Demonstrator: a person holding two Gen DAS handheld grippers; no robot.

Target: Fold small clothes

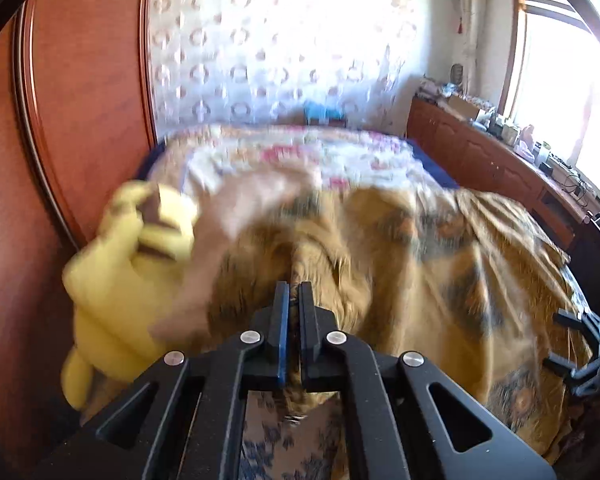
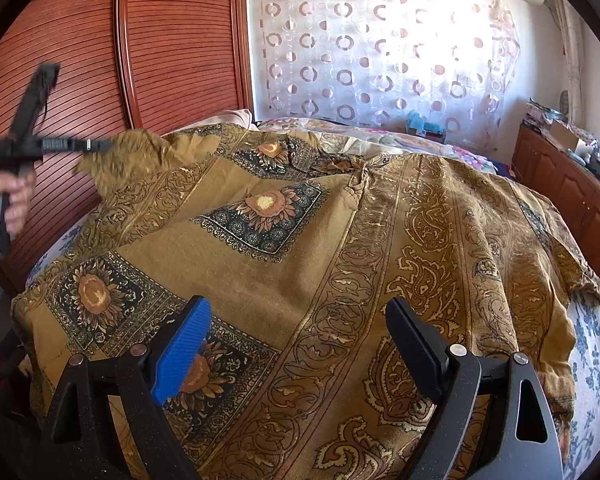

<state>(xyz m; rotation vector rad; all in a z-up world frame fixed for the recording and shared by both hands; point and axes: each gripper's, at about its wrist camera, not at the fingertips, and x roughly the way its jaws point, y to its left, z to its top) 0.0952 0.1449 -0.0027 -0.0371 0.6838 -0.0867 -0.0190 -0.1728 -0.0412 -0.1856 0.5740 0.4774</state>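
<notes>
The left tool (image 2: pixel 100 145), closed on a lifted far-left corner of the mustard patterned garment (image 2: pixel 300 240), holds it above the bed (image 2: pixel 592 360), while the right tool (image 2: pixel 300 344) hovers wide open and empty over the garment's near edge.

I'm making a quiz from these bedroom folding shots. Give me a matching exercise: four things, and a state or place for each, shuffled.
1. left gripper
2. right gripper
3. yellow plush toy
4. patterned garment

a. spread over the bed
b. jaws wide, nothing between them
c. beside the wooden wardrobe
d. shut on a fold of cloth

Pairs: 1-d, 2-b, 3-c, 4-a
</notes>
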